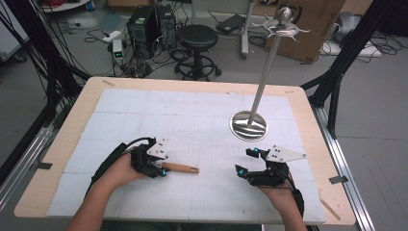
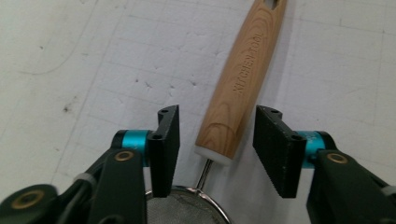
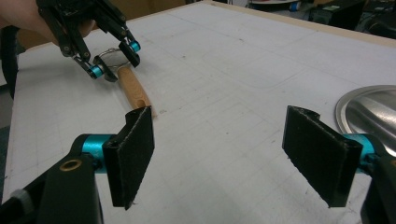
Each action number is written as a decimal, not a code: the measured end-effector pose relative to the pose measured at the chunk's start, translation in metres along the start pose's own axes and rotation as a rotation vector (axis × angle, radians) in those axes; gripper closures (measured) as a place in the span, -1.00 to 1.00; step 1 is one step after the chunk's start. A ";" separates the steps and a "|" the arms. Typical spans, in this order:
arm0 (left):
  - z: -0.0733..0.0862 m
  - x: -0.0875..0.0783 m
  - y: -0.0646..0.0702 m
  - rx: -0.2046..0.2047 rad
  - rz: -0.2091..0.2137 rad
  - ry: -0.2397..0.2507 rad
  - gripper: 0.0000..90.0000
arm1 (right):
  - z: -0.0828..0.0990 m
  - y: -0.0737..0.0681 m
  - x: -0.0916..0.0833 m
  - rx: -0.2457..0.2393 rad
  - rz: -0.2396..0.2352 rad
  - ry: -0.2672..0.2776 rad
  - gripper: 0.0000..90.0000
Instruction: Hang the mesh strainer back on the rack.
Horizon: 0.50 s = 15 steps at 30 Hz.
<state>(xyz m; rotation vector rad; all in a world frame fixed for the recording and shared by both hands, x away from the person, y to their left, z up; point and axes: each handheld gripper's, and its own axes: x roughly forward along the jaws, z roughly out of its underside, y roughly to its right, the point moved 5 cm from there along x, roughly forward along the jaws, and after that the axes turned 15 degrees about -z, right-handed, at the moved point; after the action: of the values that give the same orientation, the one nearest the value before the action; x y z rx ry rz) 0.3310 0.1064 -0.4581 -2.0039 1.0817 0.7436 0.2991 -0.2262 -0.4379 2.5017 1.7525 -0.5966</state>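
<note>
Two spread grippers: left gripper (image 2: pixel 215 147) straddles strainer handle (image 2: pixel 243 84) untouched, mesh (image 2: pixel 187 205) beneath; right gripper (image 3: pixel 219 156) over bare bench (image 3: pixel 224 93).

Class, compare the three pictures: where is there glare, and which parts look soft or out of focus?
High view: bright glare on the metal stand's round base, picture soft overall. Left gripper view: wooden handle sharp enough to read its lettering, the mesh strainer at the bottom edge soft. Right gripper view: near jaws slightly blurred, a sheen on the base at the right edge.
</note>
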 end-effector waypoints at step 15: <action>0.001 -0.001 0.001 -0.001 -0.013 -0.037 0.45 | 0.000 0.000 0.002 0.001 0.000 -0.006 -0.46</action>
<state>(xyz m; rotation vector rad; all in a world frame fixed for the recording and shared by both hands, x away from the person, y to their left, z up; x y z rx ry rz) 0.3300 0.1073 -0.4580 -1.9879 1.0462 0.7719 0.2996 -0.2246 -0.4387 2.4977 1.7508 -0.6051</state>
